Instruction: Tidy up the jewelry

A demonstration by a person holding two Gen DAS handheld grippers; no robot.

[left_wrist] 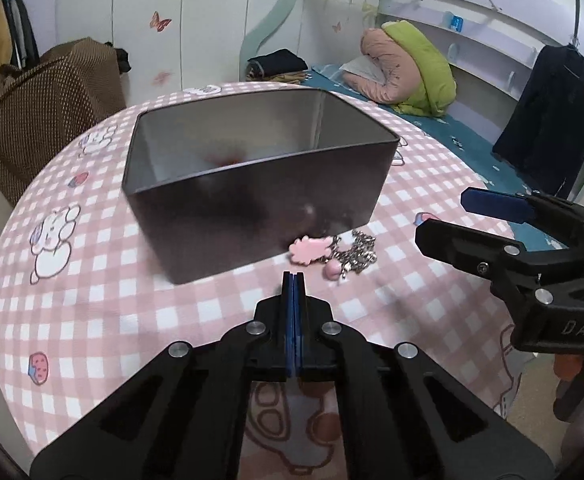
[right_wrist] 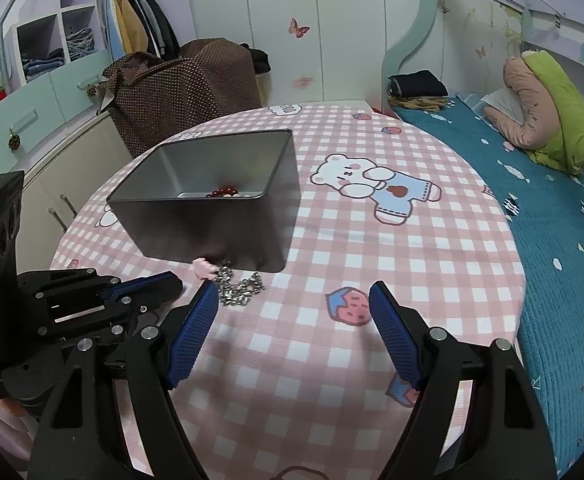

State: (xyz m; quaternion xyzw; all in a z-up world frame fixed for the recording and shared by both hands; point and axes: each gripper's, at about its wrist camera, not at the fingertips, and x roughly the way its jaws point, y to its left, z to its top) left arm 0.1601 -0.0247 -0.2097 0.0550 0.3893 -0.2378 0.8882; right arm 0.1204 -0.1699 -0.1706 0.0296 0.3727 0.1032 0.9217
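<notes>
A dark metal tin (left_wrist: 252, 204) stands open on the round table; it also shows in the right wrist view (right_wrist: 212, 216), with red beads (right_wrist: 224, 191) inside. A silver chain with pink charms (left_wrist: 331, 254) lies on the cloth against the tin's front wall; it also shows in the right wrist view (right_wrist: 236, 286). My left gripper (left_wrist: 293, 280) is shut and empty, just short of the chain. My right gripper (right_wrist: 292, 304) is open and empty, to the right of the chain; it also shows in the left wrist view (left_wrist: 443, 220).
The table wears a pink checked cloth (right_wrist: 371, 260) with bear prints. A bed with a teal cover (right_wrist: 551, 220) and rolled quilts lies to the right. A brown dotted bag (right_wrist: 180, 92) and cabinets stand behind the table.
</notes>
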